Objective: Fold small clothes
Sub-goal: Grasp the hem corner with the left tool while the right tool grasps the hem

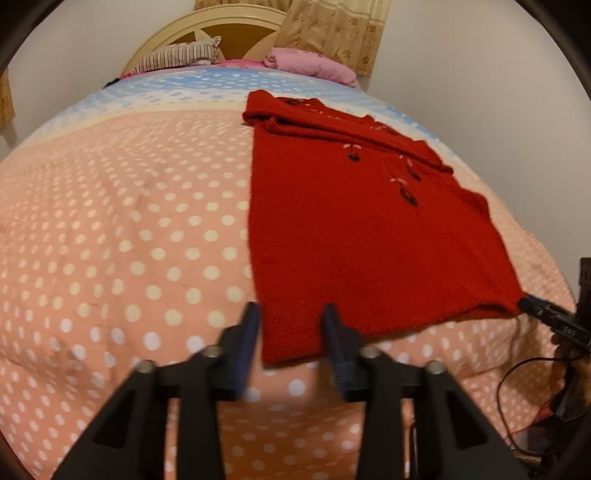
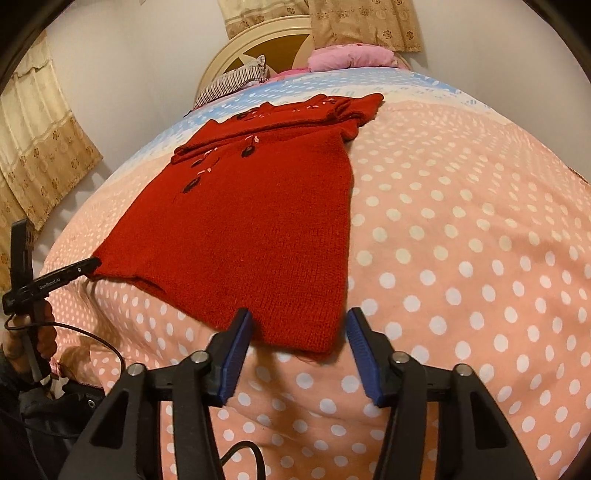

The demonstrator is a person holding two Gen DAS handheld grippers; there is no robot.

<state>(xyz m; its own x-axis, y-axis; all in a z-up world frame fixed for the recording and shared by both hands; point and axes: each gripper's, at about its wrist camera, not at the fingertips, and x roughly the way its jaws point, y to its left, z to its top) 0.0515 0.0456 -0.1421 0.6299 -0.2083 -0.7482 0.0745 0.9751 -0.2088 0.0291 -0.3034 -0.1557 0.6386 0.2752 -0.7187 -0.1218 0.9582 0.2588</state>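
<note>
A small red knitted garment (image 1: 354, 229) with dark embroidered flowers lies flat on the bed, sleeves folded across its top. It also shows in the right wrist view (image 2: 251, 229). My left gripper (image 1: 291, 314) is open, its fingers astride the garment's near left hem corner. My right gripper (image 2: 299, 319) is open, its fingers astride the near right hem corner. In the left wrist view the right gripper's tip (image 1: 532, 306) touches the hem corner. In the right wrist view the left gripper's tip (image 2: 86, 266) touches the other corner.
The bed has a pink polka-dot cover (image 1: 129, 240) with a blue band near the head. A striped pillow (image 1: 177, 57), a pink bundle (image 1: 314, 64) and a cream headboard (image 1: 221, 29) are at the far end. Curtains hang behind (image 2: 33, 147). A black cable (image 2: 96, 339) trails at the left.
</note>
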